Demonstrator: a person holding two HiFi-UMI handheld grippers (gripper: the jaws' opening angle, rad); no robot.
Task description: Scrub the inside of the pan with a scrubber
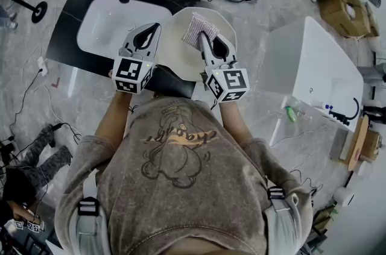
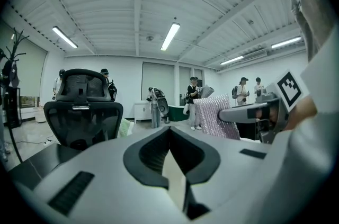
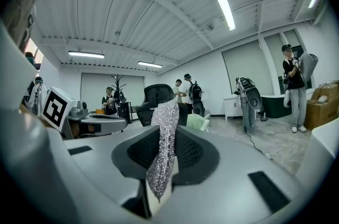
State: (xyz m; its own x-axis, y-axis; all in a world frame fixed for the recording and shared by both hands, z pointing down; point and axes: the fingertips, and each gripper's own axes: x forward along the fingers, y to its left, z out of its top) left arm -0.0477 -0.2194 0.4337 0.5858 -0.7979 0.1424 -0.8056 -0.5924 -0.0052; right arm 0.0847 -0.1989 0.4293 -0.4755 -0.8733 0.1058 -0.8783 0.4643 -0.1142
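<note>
A pale, round pan [image 1: 190, 64] with a dark handle [image 1: 175, 84] lies below both grippers in the head view. My right gripper [image 1: 202, 37] is shut on a glittery silver-pink scrubber [image 1: 194, 29], held up over the pan's far side. In the right gripper view the scrubber [image 3: 163, 149] stands upright, pinched between the jaws of the right gripper [image 3: 166, 112]. My left gripper [image 1: 155, 28] hangs beside the pan's left rim, jaws shut, with nothing seen between them. The left gripper [image 2: 169, 128] points level into the room, with the scrubber [image 2: 216, 117] to its right. The pan is hidden from both gripper views.
A white tabletop [image 1: 114, 18] on a black table [image 1: 66, 43] lies to the left of the pan, and a second white table [image 1: 325, 73] to the right. Cables and a cardboard box [image 1: 341, 9] lie on the floor. A black office chair [image 2: 82, 112] and standing people are ahead.
</note>
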